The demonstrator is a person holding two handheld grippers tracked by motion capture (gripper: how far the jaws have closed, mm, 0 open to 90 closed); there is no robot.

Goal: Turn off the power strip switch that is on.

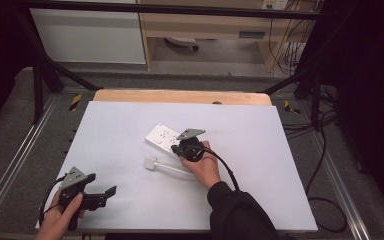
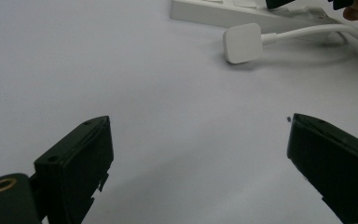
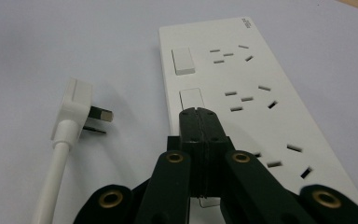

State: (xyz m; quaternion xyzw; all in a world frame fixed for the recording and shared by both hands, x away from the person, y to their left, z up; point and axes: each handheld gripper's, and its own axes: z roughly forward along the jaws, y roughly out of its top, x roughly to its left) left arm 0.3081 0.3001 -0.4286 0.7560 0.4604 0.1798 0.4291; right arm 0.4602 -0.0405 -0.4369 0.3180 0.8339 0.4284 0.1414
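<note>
The right gripper (image 3: 199, 112), jaws pressed together, tips over the white power strip (image 3: 256, 98) at the table's centre. Its plug (image 3: 77, 109) lies at nine o'clock. The left gripper (image 1: 100, 196) rests at seven o'clock, jaws wide apart.

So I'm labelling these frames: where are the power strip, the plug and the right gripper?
power strip (image 3: 261, 74), right gripper view, bare top face.
plug (image 3: 74, 105), right gripper view, white body.
right gripper (image 3: 199, 114), right gripper view, closed jaw tips.
</note>
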